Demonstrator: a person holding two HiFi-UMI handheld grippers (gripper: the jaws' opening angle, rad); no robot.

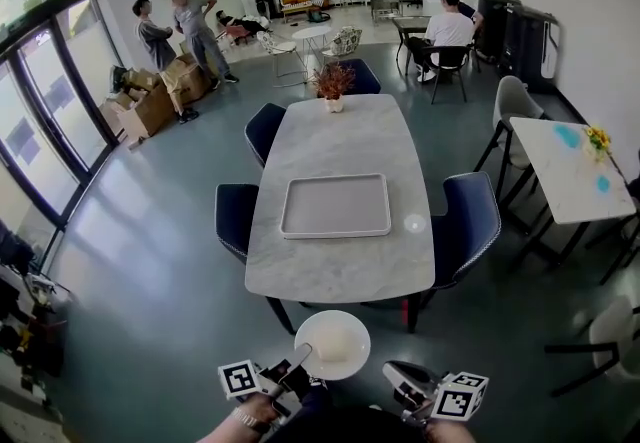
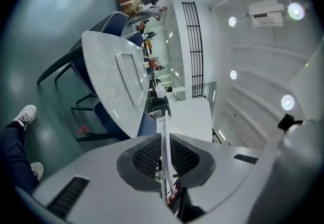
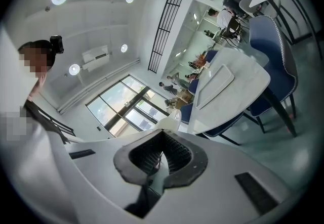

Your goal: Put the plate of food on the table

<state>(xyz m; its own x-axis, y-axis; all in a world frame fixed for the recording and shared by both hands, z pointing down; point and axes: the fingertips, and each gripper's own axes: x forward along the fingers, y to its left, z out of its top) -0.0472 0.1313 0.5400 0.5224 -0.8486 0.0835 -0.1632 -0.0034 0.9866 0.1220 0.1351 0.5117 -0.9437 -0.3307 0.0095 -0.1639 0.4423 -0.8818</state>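
Step in hand: carry. The plate (image 1: 330,374) is in the air, short of the near end of the tabletop (image 1: 340,271) and not yet over it.

Left hand-held gripper (image 1: 300,356): clenched on the plate's left rim. In the left gripper view the rim runs edge-on, a thin white blade between the ribbed black pads.

Right hand-held gripper (image 1: 398,377): jaws closed on nothing, off the plate's right side, with no contact visible.

Next move (judgement): bring the plate forward past the tabletop's near edge and keep it level, since a one-sided rim grip may let the far side sag. Lower it onto bare surface in front of the tray (image 1: 335,206). Release only once the base sits flat.

Materials and shapes:
- Plate: round, shallow, white, glossy; probably ceramic.
- Food (image 1: 336,335): pale smooth dome; kind not identifiable.
- Tabletop: grey marble-look, polished, rounded corners.
- Tray: rectangular, pale, raised rim, empty.
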